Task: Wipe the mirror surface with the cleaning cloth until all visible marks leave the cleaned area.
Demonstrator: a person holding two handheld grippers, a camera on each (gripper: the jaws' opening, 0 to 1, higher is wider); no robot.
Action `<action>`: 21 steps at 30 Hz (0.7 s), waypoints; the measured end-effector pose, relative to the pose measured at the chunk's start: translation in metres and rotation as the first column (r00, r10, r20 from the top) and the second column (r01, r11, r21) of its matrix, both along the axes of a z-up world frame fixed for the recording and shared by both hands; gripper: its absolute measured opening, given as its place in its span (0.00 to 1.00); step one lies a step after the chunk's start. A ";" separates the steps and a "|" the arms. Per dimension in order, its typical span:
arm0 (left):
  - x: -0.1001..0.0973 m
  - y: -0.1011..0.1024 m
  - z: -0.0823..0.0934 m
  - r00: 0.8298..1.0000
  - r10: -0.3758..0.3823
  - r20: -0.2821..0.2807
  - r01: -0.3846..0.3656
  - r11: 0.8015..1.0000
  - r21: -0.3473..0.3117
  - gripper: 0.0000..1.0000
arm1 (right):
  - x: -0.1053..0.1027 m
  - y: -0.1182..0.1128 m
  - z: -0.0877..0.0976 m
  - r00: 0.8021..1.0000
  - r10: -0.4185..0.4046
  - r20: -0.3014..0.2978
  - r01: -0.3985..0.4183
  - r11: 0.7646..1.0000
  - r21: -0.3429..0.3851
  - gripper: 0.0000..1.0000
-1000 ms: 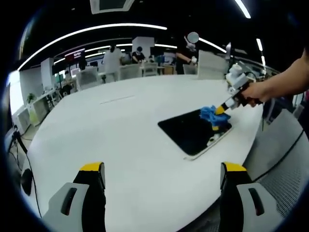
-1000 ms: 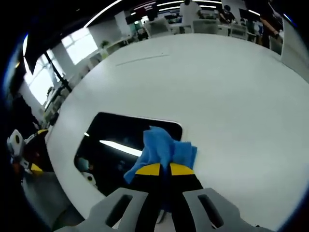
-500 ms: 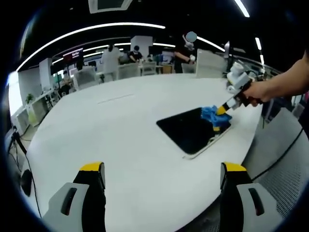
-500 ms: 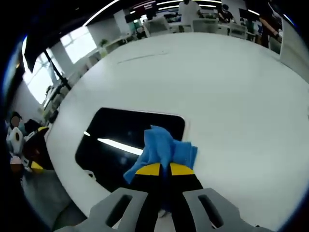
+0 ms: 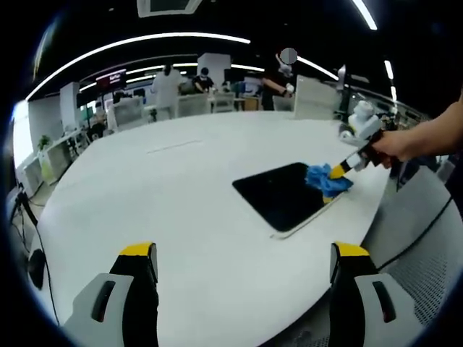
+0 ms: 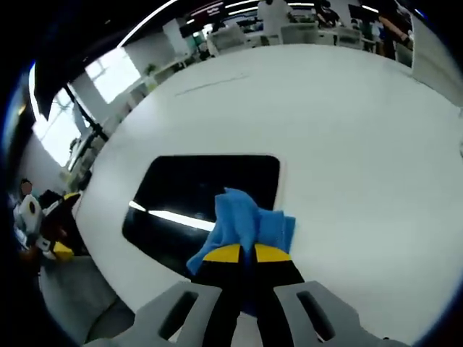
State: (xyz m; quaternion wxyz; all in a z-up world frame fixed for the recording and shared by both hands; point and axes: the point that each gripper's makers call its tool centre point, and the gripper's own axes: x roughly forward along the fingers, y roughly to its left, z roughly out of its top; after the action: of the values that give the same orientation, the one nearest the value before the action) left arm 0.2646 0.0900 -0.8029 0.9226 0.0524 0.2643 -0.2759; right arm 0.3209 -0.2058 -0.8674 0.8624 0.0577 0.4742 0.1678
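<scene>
Fingers (image 6: 226, 254) pinch the cloth (image 6: 246, 220) against the mirror (image 6: 195, 199).

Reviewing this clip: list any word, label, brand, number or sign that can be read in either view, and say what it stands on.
No text can be read in either view.
Red-lit screen far across the room, left gripper view: it carries some marks, too small and blurred to read.
Mirror, blue cleaning cloth, white table, right gripper and left gripper: no lettering visible.
</scene>
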 end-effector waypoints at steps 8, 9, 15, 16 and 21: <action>0.000 0.000 0.000 1.000 -0.002 -0.005 0.002 1.000 -0.001 0.99 | -0.010 -0.001 0.000 1.000 -0.006 -0.019 0.007 1.000 0.018 0.00; 0.000 0.000 0.000 1.000 0.000 -0.001 0.000 1.000 -0.001 0.99 | -0.011 -0.001 0.000 1.000 -0.006 -0.018 0.006 1.000 0.019 0.00; 0.000 -0.001 0.000 1.000 -0.010 -0.002 0.010 1.000 0.003 0.99 | -0.012 -0.001 0.000 1.000 -0.014 -0.021 0.014 1.000 0.021 0.00; 0.000 -0.001 0.000 1.000 -0.009 -0.002 0.009 1.000 0.004 0.99 | -0.012 0.000 0.000 1.000 -0.015 -0.022 0.015 1.000 0.021 0.00; 0.000 -0.001 0.000 1.000 -0.005 0.000 0.005 1.000 0.000 0.99 | -0.013 -0.001 -0.001 1.000 -0.018 -0.026 0.019 0.999 0.026 0.00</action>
State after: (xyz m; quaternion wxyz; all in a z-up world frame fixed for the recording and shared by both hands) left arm 0.2650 0.0891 -0.8030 0.9220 0.0530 0.2640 -0.2784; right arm 0.3077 -0.2065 -0.8679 0.8570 0.0754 0.4824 0.1651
